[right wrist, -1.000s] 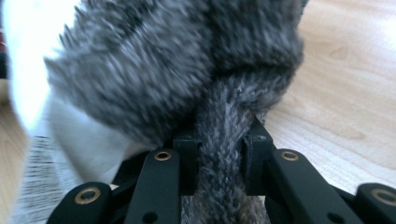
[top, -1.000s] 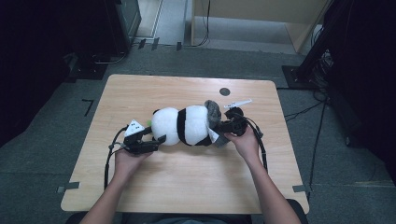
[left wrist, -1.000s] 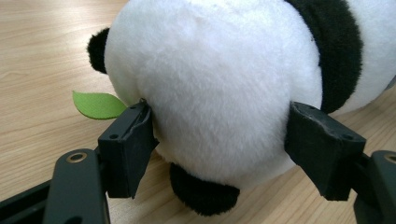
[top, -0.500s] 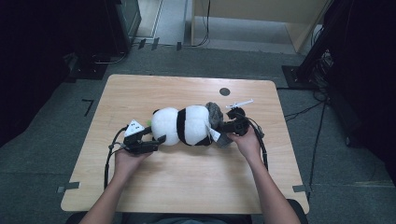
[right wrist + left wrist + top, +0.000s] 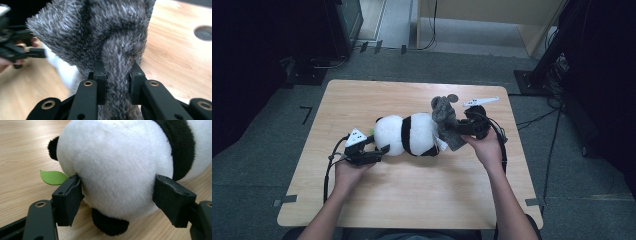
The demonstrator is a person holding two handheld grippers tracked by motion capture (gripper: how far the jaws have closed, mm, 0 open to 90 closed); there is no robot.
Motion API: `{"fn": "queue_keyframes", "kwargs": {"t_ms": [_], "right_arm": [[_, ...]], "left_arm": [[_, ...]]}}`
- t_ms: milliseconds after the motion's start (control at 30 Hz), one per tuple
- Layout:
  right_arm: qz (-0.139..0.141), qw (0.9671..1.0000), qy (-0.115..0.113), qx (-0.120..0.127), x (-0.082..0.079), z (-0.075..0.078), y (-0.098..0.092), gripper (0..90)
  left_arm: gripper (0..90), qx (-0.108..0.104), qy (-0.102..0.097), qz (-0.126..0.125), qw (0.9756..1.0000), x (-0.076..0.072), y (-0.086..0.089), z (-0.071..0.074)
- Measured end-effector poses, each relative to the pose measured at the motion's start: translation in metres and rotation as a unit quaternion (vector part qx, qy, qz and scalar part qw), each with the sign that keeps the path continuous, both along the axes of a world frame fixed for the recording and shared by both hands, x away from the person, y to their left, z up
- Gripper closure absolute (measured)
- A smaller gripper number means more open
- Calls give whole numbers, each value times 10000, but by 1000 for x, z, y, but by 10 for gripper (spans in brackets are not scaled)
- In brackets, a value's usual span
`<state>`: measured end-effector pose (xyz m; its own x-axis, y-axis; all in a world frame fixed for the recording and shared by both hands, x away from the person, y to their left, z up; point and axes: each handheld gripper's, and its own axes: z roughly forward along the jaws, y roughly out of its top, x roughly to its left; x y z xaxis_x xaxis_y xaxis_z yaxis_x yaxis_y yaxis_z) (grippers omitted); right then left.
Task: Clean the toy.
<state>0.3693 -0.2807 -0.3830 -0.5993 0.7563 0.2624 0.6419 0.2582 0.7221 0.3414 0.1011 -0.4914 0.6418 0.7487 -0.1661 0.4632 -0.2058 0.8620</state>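
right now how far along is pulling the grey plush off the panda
Done: the left gripper has its fingers clamped around the panda plush, and the right gripper is shut on a fold of the grey plush. In hand: the grey plush is raised beside the panda. Left: whether the two are fully apart can't be told.

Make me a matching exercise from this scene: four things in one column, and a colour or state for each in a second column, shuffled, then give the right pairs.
Things:
1. panda plush
2. grey plush
3. leaf
4. table

Colours or states:
A. green, lying flat on the wood
B. pale wood, with a round hole near its far edge
C. white with a black band, between the left gripper's jaws
D. pinched in the right gripper and raised

Pairs: 1-C, 2-D, 3-A, 4-B
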Motion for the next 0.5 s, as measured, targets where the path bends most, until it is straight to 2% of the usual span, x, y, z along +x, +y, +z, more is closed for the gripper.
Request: {"fn": "queue_keyframes", "kwargs": {"t_ms": [133, 300, 400, 500], "right_arm": [[273, 9995, -134, 123, -11, 20, 12, 748], [677, 9968, -311, 285, -24, 39, 32, 747], [964, 9937, -380, 425, -28, 45, 48, 747], [1183, 9910, -369, 503, -25, 44, 63, 747]], "left_arm": [[249, -7, 2, 10, 10000, 0, 0, 0], [249, -8, -2, 20, 10000, 0, -1, 0], [250, 16, 13, 16, 10000, -1, 0, 1], [250, -4, -5, 11, 10000, 0, -1, 0]]}}
